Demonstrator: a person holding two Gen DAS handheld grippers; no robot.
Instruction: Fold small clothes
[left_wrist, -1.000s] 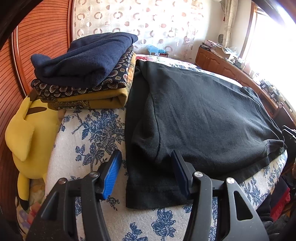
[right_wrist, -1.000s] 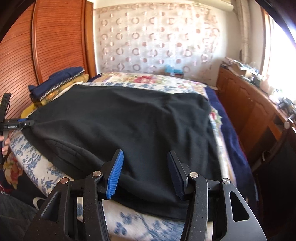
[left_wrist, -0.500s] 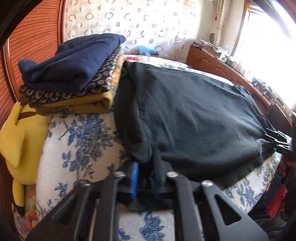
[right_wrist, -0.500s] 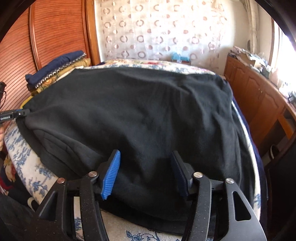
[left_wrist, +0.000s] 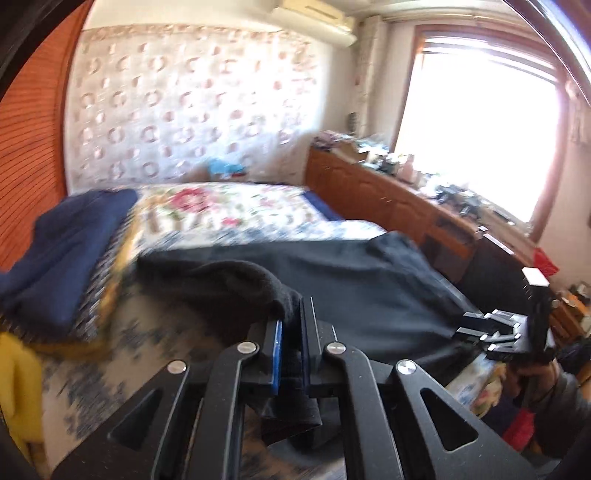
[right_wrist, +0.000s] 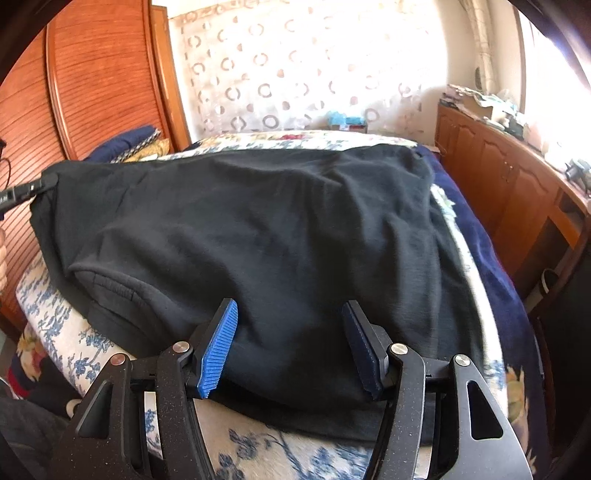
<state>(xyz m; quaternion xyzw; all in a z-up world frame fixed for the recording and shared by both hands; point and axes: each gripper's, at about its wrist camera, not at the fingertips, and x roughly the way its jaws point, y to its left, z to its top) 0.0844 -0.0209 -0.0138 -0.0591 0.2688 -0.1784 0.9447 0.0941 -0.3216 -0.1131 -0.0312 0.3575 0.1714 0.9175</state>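
Left gripper (left_wrist: 290, 343) — black linkage frame, blue ribbed pads, jaws drawn narrow and clamped on a corner of the black garment (left_wrist: 354, 284); the pinched cloth rises in a soft hump ahead of the pads and a short tail of it hangs below them.

Right gripper (right_wrist: 291, 347) — same build, jaws spread wide, one blue pad (right_wrist: 218, 350) to either side of the garment's near hem, nothing pinched between them. Seen from the left wrist camera it sits at the garment's far right edge (left_wrist: 491, 332), its state unclear there.

Black garment (right_wrist: 258, 229) — matte knit, lightly creased, spread across most of the bed (right_wrist: 74, 339); a ribbed cuff or hem lies folded under at its near left edge, and its near hem hangs over the mattress side.

Bed — white cover printed with blue flowers, bare strips showing along the near edge and at the left corner; a dark blue blanket (right_wrist: 484, 258) runs down its right side.

Folded stack (left_wrist: 62, 258) — navy fleece on top, patterned and mustard layers beneath, just beside the garment's left edge. Heavily blurred.

Yellow plush (left_wrist: 14, 376) — at the bed's left edge, below the stack.

Wooden cabinet (right_wrist: 509, 177) — right of the bed, top cluttered with small items too blurred to name.
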